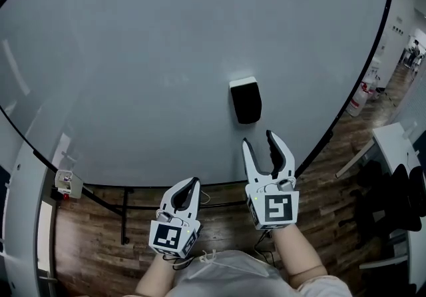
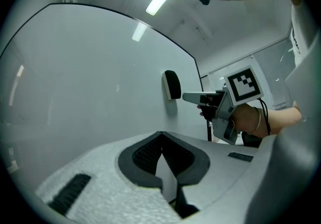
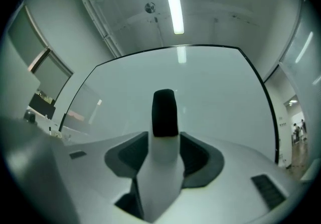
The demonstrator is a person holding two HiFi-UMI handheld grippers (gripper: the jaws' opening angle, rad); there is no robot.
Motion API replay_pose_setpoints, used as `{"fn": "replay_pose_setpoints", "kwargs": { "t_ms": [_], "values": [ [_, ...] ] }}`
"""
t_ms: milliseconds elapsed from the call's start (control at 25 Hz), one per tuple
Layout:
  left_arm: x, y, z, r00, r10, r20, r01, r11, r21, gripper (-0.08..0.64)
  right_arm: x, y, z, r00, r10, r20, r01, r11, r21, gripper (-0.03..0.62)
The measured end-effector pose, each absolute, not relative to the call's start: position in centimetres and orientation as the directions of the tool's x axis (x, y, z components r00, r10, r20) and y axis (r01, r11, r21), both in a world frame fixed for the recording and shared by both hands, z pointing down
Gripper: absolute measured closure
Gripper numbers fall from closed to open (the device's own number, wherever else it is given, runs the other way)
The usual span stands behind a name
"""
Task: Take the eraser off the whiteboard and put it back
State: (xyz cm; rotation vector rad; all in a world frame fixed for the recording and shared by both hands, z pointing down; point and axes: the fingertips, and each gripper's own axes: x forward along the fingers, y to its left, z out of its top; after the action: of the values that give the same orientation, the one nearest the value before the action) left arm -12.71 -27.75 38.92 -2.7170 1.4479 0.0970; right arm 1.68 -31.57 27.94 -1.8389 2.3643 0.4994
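White moulded plastic with dark ribbed pads forms both tools. The left tool (image 1: 192, 182) is held nearest, its jaws together on nothing, while the right tool (image 1: 257, 138) is spread wide just short of the eraser (image 1: 245, 102), with nothing gripped. The eraser, a rounded black block on a white base, is stuck upright on the glossy whiteboard (image 1: 133, 56). The reach is judged to be in hand. Next, the jaws must be advanced astride its sides and closed.

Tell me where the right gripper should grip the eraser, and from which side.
Probably take the eraser by its two long sides, near mid-length, coming square to the whiteboard. It is a narrow upright block standing proud of the board, and the open right gripper faces it, not touching.
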Motion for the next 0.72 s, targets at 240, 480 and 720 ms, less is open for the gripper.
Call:
{"fn": "replay_pose_setpoints", "kwargs": {
  "t_ms": [240, 480, 720],
  "values": [
    [-10.3, -26.1, 39.0, 0.565, -0.819, -0.105, -0.823, -0.568, -0.004, 0.545, 4.0, -29.1, 34.5, -0.242, -0.951, -0.194, -0.965, 0.214, 0.152, 0.557],
    [-8.2, -24.5, 40.4, 0.560, -0.824, -0.083, -0.827, -0.562, 0.002, 0.545, 4.8, -25.0, 40.4, -0.322, -0.943, -0.086, -0.941, 0.309, 0.134, 0.566],
    [-7.0, -23.3, 41.3, 0.571, -0.820, -0.039, -0.821, -0.571, -0.022, 0.545, 5.3, -23.6, 42.5, -0.345, -0.936, -0.075, -0.937, 0.338, 0.093, 0.566]
  ]
}}
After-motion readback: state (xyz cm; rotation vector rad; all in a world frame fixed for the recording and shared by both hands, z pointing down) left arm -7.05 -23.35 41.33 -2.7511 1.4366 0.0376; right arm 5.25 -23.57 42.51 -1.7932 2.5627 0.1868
